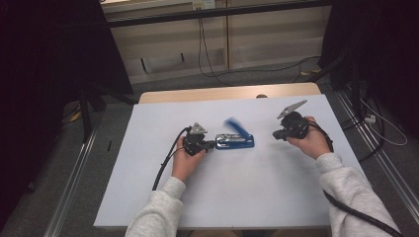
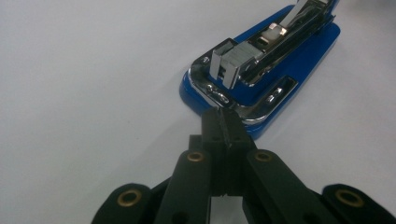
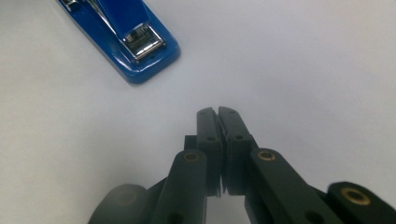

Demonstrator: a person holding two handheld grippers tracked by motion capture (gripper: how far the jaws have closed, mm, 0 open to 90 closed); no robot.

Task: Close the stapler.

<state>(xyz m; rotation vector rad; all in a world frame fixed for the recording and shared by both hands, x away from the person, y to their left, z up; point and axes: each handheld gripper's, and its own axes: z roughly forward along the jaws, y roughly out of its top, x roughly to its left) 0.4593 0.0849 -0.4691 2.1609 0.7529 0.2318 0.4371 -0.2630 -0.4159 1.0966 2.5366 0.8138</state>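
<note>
Left gripper (image 1: 210, 144): you are resting it low on the table (image 1: 148, 148), with your left hand (image 1: 185, 163) behind it. In the left gripper view (image 2: 224, 122), its jaws are pressed together, with no gap between the tips. The tips are meeting the chrome rear edge of the stapler; whether they are pinching that rim or only pressing against it, I cannot tell.

Why it sits there: judging by the contact, you are bracing the stapler's back end so the base is not sliding while the top is hinged up.

Stapler (image 1: 236, 141): it is lying near the middle of the white table, blue base flat and lengthwise left to right. In the left gripper view (image 2: 261, 70), its magazine is lying open, with a strip of staples showing. Its blue top arm (image 1: 237, 127) is standing up and is blurred, so it is probably swinging.

Right gripper (image 1: 277, 134): you are holding it in your right hand (image 1: 311, 140), well apart from the stapler's front end. In the right gripper view (image 3: 217, 112), its jaws are closed on each other, gripping nothing and hanging over bare table.

Why it waits there: it is probably staying clear of the arm.
</note>
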